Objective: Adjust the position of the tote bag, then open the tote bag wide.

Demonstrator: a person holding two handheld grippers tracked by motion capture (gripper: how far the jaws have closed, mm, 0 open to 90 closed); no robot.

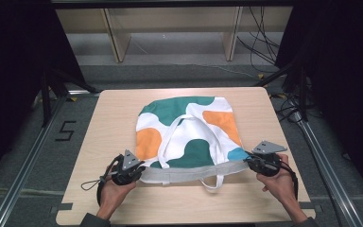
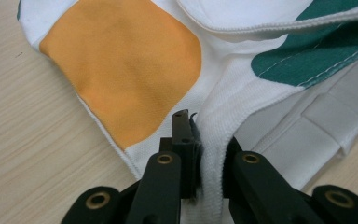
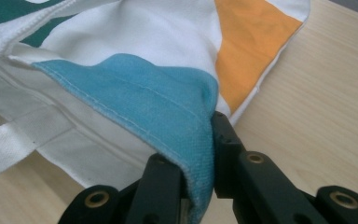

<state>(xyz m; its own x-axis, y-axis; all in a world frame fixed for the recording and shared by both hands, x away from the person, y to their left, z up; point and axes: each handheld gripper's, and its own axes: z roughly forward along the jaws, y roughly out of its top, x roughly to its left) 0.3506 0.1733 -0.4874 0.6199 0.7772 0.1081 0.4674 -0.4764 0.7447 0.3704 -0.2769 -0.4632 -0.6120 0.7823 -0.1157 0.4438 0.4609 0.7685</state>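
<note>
**tote_fan:** Two claws, one bag. The left gripper (image 1: 141,171) is clenching the white corner of the tote bag (image 1: 189,132) at its mouth hem, and the right gripper (image 1: 248,161) is pinching the blue corner opposite. The bag is lying flat on the table (image 1: 108,123), stretching between and beyond both claws.

**gripnerd:** Why the corners, though?

**tote_fan:** I'm guessing it's for keeping the mouth edge taut, so the cloth is lifting evenly instead of bunching. Two white straps: one is looping up across the bag away from the claws, the other is dangling off the hem between them.
</note>
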